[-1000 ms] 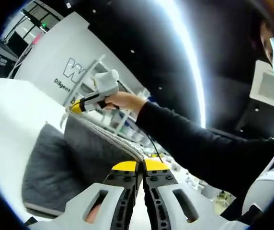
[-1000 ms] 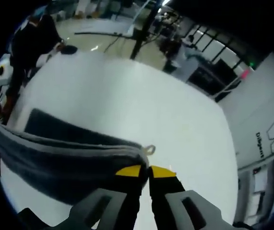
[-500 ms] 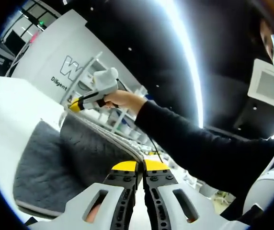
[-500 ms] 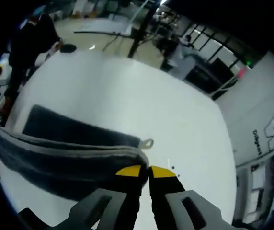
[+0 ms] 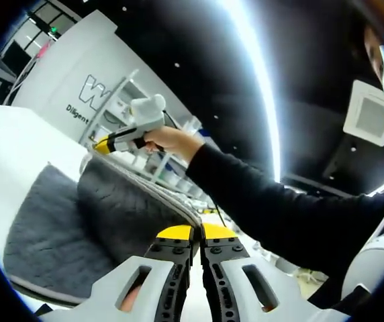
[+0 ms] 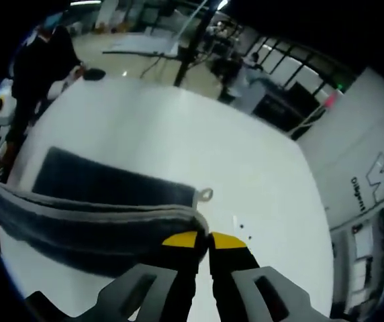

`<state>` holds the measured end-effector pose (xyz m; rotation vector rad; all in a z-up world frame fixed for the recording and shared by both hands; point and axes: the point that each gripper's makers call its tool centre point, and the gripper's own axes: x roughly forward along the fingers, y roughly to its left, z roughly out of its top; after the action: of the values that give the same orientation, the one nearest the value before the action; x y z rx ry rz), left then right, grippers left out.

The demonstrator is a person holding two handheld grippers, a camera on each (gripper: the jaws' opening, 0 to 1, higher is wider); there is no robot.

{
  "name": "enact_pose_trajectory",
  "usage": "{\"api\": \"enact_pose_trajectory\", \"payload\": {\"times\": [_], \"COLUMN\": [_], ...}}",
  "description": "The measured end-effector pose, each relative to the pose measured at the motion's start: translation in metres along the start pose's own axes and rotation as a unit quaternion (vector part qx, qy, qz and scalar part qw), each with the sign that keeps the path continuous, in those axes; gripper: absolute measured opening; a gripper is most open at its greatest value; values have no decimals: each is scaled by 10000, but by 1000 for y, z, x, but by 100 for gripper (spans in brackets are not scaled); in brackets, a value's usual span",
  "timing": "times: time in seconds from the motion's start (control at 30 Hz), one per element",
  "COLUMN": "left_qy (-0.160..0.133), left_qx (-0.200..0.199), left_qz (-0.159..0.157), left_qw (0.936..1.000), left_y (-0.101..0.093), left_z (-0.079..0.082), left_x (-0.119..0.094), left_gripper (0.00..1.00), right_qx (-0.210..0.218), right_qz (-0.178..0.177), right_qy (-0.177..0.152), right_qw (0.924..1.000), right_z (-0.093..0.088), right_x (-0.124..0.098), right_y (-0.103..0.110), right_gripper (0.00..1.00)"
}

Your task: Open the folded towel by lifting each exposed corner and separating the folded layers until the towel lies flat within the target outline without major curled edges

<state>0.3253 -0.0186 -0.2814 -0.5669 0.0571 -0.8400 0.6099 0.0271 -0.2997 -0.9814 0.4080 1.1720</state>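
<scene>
Task item: the grey towel (image 5: 78, 221) is held partly in the air; its lower part lies on the white bench (image 6: 178, 147), and its upper edge is stretched between the two claws.
Progress, done: one layer is judged to be lifted off the layer below, as a raised fold is seen above a flat dark panel in the right gripper view.
Progress, left: the raised layer is yet to be carried over and laid down; the towel is not flat. No target outline can be made out, so placement cannot be judged.
Left claw (image 5: 197, 232): the jaws are closed together, yellow tips touching, with the towel's edge pinched at the tips.
Right claw (image 6: 208, 239): the jaws are closed on the towel's corner; the bound edge runs away from the tips toward the left of that view. A small hanging loop (image 6: 206, 194) is seen just beyond the corner.
Right claw, from the left gripper view: it is carried by the person's hand (image 5: 168, 139) above the bench, with the towel hanging below it.
Risk: a curled edge is judged likely if the layer is released unevenly.
</scene>
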Motion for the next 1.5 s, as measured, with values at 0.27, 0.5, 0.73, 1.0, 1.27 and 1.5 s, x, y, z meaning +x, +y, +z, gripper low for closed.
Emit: {"api": "enact_pose_trajectory", "payload": {"times": [0.27,0.5,0.73,1.0,1.27,1.5], "left_qy": [40,101,116,153,286,324], "left_qx": [38,77,74,121,158,184], "left_qz": [-38,-62,-73,-93,-46,-67], "left_qw": [10000,9999,9999,9998,9995,9993], "left_y": [-5,-9,-12,-16,-14,-15], "left_z": [-5,-10,-15,-21,-31,-33], "left_x": [7,12,14,16,17,24], "left_gripper": [2,2,2,2,2,2], "right_qx": [236,350,308,407,589,543], "right_qz": [-197,-228,-331,-790,-814,-1286], "right_qy": [-263,-301,-286,-597,-341,-511], "right_qw": [9992,9987,9986,9943,9944,9889], "right_z": [-5,-13,-16,-7,-38,-45], "right_x": [-19,-18,-20,-23,-15,-24], "right_y": [-11,-11,-21,-12,-4,-5], "right_gripper": [1,1,1,1,0,1]}}
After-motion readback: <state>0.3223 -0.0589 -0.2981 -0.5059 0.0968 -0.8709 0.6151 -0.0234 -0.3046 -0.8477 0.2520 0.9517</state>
